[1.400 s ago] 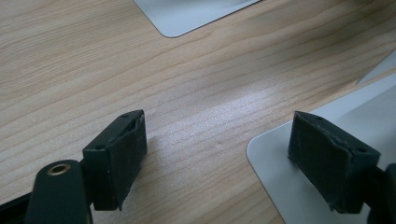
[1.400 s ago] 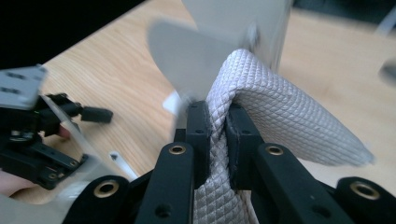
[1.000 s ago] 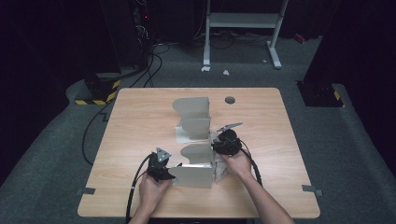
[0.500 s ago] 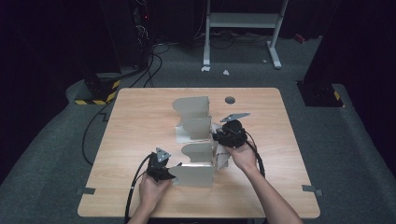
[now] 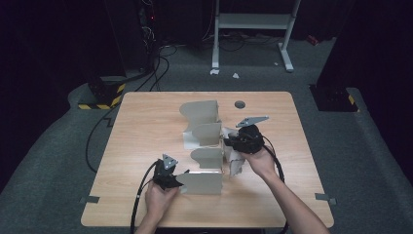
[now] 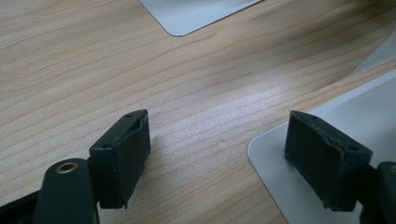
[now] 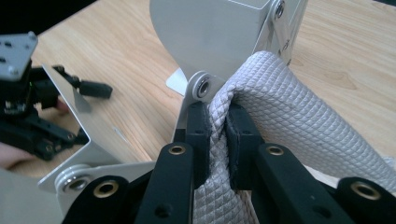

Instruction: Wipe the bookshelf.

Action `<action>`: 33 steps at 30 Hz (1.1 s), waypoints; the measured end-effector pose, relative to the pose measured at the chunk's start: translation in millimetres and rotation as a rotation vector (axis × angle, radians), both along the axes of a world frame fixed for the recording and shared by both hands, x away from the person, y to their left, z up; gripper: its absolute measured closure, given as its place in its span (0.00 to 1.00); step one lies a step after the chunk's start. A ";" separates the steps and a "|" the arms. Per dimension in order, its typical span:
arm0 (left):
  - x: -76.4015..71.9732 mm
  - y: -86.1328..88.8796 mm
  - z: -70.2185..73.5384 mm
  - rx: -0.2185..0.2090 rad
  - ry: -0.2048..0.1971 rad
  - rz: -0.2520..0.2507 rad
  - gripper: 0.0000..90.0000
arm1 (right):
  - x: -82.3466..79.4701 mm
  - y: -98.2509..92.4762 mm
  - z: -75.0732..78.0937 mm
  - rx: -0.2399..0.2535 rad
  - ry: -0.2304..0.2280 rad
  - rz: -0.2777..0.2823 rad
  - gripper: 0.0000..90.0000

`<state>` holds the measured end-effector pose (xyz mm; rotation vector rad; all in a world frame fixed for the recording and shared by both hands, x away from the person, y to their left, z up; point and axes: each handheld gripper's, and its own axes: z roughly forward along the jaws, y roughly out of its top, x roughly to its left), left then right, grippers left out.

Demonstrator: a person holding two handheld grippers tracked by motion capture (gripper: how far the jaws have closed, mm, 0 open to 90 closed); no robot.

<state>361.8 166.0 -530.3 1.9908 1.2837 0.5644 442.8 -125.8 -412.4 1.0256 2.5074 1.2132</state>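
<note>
right gripper pinches the quilted white cloth tight beside the metal rack — left gripper gapes wide, holding nothing.

I see the grey quilted cloth bunched into a thick fold, draped against the metal folding rack, whose pale upright panels stand mid-table on the wood.

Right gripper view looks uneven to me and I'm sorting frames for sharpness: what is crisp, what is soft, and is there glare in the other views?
Right gripper view: quilted cloth crisp, metal plate bright, far claw soft. Left gripper view: pale sheen on the table. High view: table lit, surroundings dark.
</note>
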 end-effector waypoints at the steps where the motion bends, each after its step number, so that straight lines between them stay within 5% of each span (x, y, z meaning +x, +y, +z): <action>1: 0.0 0.0 0.0 0.000 0.000 0.000 0.25 | 0.0 0.0 0.0 0.000 0.000 0.000 0.91; 5: 0.3 0.2 0.0 0.000 0.000 0.000 0.25 | 1.5 -3.7 5.8 0.025 0.014 0.014 0.91; 8: 0.0 0.2 0.0 -0.002 0.000 0.000 0.25 | 3.1 -1.0 11.1 -0.007 0.006 0.032 0.91; 13: -0.7 0.6 0.0 -0.002 -0.002 -0.015 0.25 | -3.0 0.0 10.8 0.018 -0.008 -0.005 0.91; 16: -0.6 0.5 0.0 -0.001 -0.001 -0.034 0.26 | -6.1 3.3 0.8 0.052 0.007 -0.050 0.91; 22: -0.7 0.1 0.0 -0.004 -0.002 -0.043 0.26 | 5.6 13.3 -53.5 0.010 0.142 -0.118 0.91; 25: -0.6 0.0 0.0 -0.004 -0.002 -0.043 0.26 | 9.5 11.9 -58.2 0.004 0.151 -0.131 0.91; 31: -1.2 -0.5 0.0 -0.001 -0.003 -0.025 0.26 | 11.4 0.4 -39.5 0.038 0.111 -0.123 0.91; 33: -1.3 -0.4 0.1 -0.001 -0.002 -0.018 0.26 | 9.8 -2.2 -15.5 0.069 0.062 -0.112 0.91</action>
